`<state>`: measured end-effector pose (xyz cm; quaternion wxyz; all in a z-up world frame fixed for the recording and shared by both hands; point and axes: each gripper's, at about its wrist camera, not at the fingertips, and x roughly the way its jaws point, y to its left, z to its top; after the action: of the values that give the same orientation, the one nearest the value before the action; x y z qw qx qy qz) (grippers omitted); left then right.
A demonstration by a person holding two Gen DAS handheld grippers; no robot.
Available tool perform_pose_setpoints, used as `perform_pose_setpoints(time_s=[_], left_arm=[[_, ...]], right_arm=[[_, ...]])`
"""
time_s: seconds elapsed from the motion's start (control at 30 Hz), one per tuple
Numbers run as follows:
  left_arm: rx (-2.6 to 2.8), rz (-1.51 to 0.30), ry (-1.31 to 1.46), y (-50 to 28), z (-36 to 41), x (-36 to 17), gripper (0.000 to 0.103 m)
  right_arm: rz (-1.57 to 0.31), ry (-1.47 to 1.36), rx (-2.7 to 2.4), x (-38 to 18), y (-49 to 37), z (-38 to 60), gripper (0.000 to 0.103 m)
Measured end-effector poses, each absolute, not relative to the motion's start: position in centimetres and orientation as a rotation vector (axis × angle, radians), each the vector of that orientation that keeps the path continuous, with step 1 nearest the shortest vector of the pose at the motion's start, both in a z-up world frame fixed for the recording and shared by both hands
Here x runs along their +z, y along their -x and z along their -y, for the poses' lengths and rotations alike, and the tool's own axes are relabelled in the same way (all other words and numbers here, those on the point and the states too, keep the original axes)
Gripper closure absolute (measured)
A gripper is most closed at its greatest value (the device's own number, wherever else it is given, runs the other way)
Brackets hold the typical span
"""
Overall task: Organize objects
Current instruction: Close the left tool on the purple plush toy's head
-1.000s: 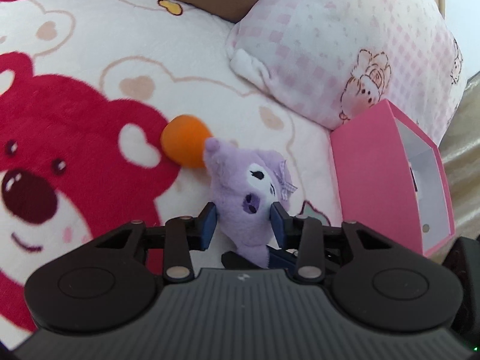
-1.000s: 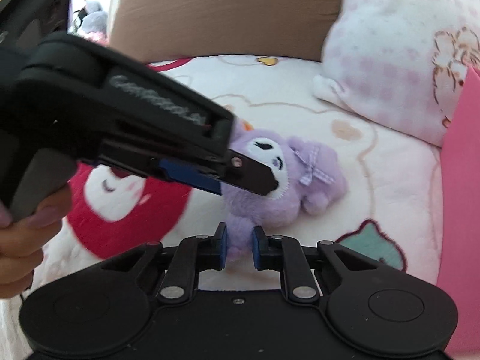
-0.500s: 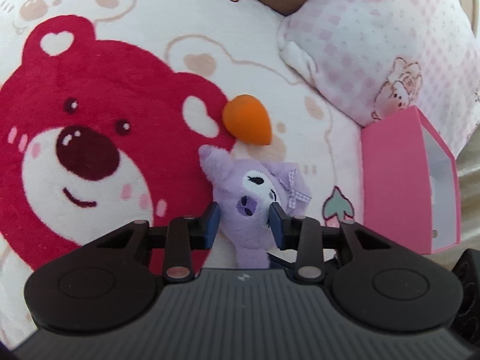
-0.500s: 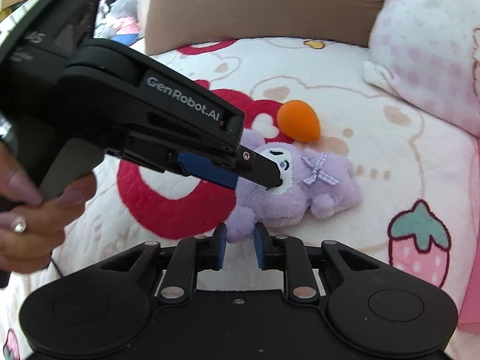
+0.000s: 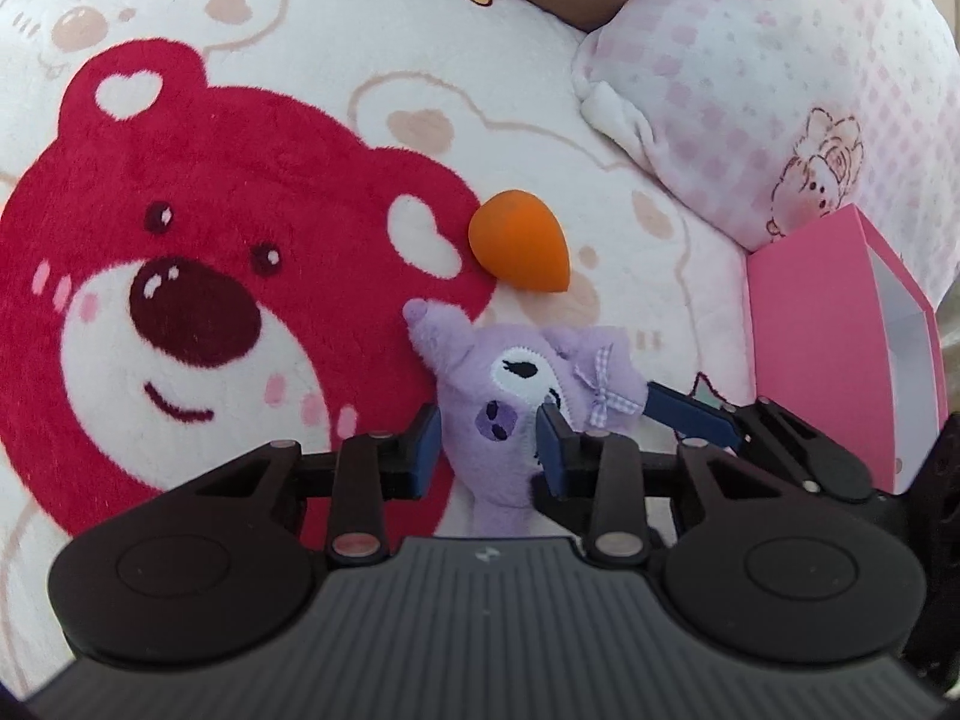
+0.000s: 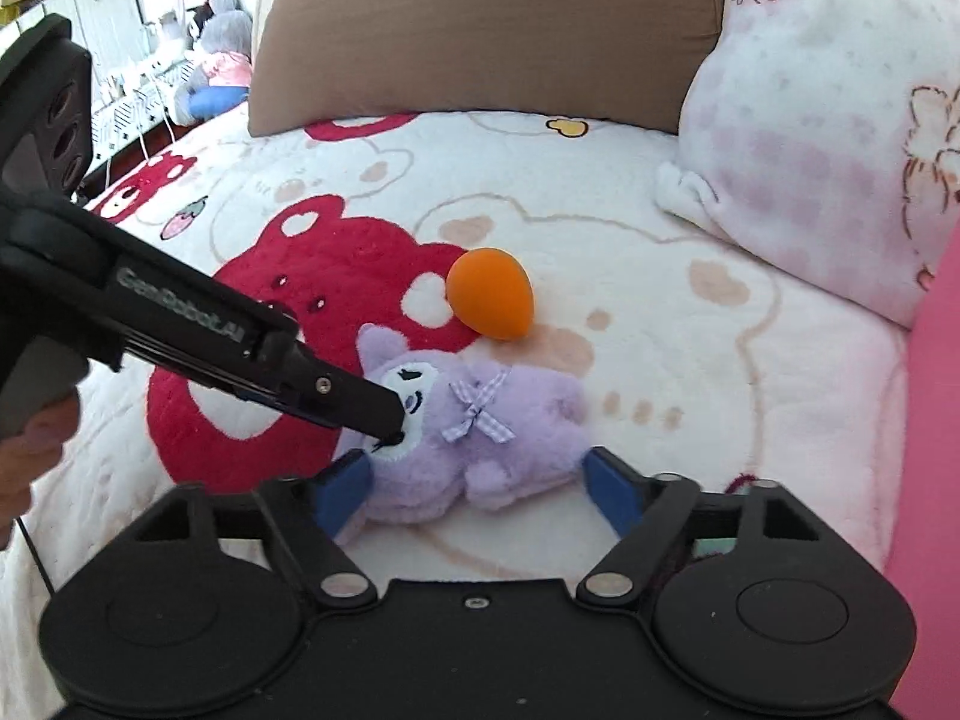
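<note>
A: Where is the purple plush toy (image 5: 504,420) lying?

B: It is lying on the bear-print blanket (image 5: 360,48), near the middle of the bed, partly over the edge of the big red bear face (image 5: 198,276) printed there. The orange egg-shaped sponge (image 5: 519,249) is sitting just beyond the toy's ear, apart from it.

A: And the left gripper (image 5: 487,450)?

B: It is clamping the toy's head — both blue pads are pressing into the fur at either side of the snout. In the right wrist view its black finger is reaching in from the left edge and touching the toy's white face (image 6: 408,402).

A: Is the right gripper (image 6: 474,489) gripping too?

B: No, its jaws are opening. The toy's body is lying between the blue pads; whether the left pad is brushing the fur I cannot tell, and the right pad is standing clear.

A: What is lying toward the right edge of the bed?

B: A pink box (image 5: 840,348) is standing there, its open side facing right, and a pink checked pillow (image 5: 780,78) is resting just behind it.
</note>
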<state>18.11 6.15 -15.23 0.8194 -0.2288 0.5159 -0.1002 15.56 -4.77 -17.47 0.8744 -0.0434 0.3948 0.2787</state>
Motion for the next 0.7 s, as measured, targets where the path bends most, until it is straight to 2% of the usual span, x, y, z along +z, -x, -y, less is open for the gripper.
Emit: perform_pose_setpoints(time_s=[0.23,0.33,0.7], left_arm=[[-0.202,-1.081,0.46,-18.2,-5.9,-15.1,0.069],[-0.181,-1.083,0.446,-18.2,-5.7,-15.2,0.065],[-0.18,-1.048,0.38,-17.4,-4.4,-15.1,0.066]], right_arm=[[-0.757,0.166,0.61,-17.2,-14.9,3.7,0.013],[-0.75,0.219,0.608,-17.0,-14.7,3.1,0.014],[-0.818,0.167,0.633,-18.1,-15.7,3.7,0.012]])
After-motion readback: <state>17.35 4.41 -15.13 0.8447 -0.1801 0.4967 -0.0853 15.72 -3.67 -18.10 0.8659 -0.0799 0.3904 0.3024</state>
